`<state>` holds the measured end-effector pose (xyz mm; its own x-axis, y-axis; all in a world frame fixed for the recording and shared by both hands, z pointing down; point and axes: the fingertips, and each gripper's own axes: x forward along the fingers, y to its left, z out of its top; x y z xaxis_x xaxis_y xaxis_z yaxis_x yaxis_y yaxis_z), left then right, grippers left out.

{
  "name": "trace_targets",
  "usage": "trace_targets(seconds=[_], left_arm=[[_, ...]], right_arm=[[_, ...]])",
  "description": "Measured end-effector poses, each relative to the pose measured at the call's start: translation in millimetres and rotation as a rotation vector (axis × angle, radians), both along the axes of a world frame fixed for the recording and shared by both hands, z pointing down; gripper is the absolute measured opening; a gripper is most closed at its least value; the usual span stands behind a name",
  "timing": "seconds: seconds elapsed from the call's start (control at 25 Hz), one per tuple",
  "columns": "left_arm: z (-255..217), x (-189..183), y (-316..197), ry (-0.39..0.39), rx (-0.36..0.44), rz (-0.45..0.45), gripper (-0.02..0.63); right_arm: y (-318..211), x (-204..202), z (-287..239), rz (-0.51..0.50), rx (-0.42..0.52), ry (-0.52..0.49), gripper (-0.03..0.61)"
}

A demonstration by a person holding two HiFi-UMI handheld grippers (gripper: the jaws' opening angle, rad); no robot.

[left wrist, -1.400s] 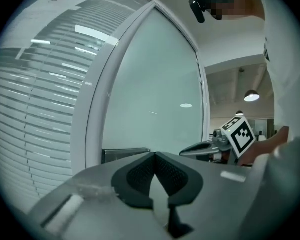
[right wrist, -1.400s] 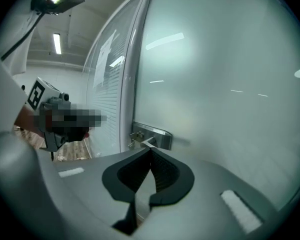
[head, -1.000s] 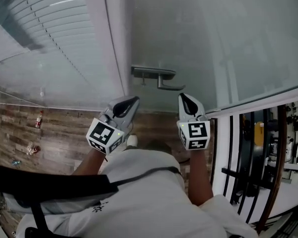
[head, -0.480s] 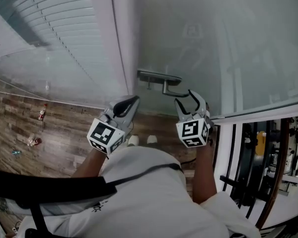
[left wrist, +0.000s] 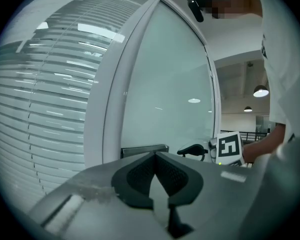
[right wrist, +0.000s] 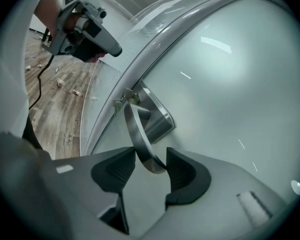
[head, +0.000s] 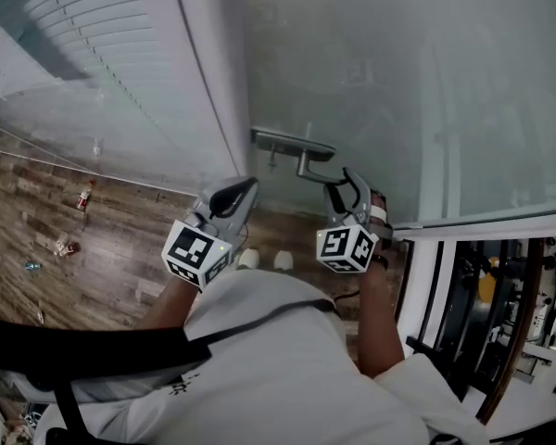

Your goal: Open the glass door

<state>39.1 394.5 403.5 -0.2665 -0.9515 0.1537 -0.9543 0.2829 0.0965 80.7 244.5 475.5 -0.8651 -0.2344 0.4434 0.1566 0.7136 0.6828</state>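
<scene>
The frosted glass door [head: 398,82] fills the upper right of the head view. Its metal lever handle [head: 301,156] sits near the door's left edge. My right gripper [head: 343,185] is at the free end of the lever [right wrist: 137,129]. In the right gripper view the lever's tip lies between the two pads of that gripper [right wrist: 151,159]. Its jaws are closing, with gaps still showing beside the metal. My left gripper [head: 246,188] hangs shut and empty to the left of the handle, its pads [left wrist: 156,156] meeting. The handle plate [left wrist: 142,150] shows just beyond them.
A white door frame [head: 208,82] runs left of the handle, with slatted blinds [head: 93,54] behind glass beyond it. Wooden floor [head: 74,248] with small scattered bits lies lower left. A black railing [head: 463,313] stands at the right.
The right gripper went from shut to open, rolled over, and dropped onto the lever so that the tip is between its jaws. The left gripper has hardly moved.
</scene>
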Motion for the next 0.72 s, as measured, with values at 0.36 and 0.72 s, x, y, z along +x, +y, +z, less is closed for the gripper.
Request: trace_targets(seconds=[0.36, 0.72], left_arm=[[3.8, 5.3, -16.9, 0.006, -0.022, 0.003, 0.005], [23.3, 23.4, -42.5, 0.018, -0.053, 0.052, 0.005]], right_arm=[[1.2, -0.7, 1.9, -0.034, -0.031, 0.000, 0.192], [4.9, -7.4, 25.9, -0.035, -0.214, -0.008, 0.172]])
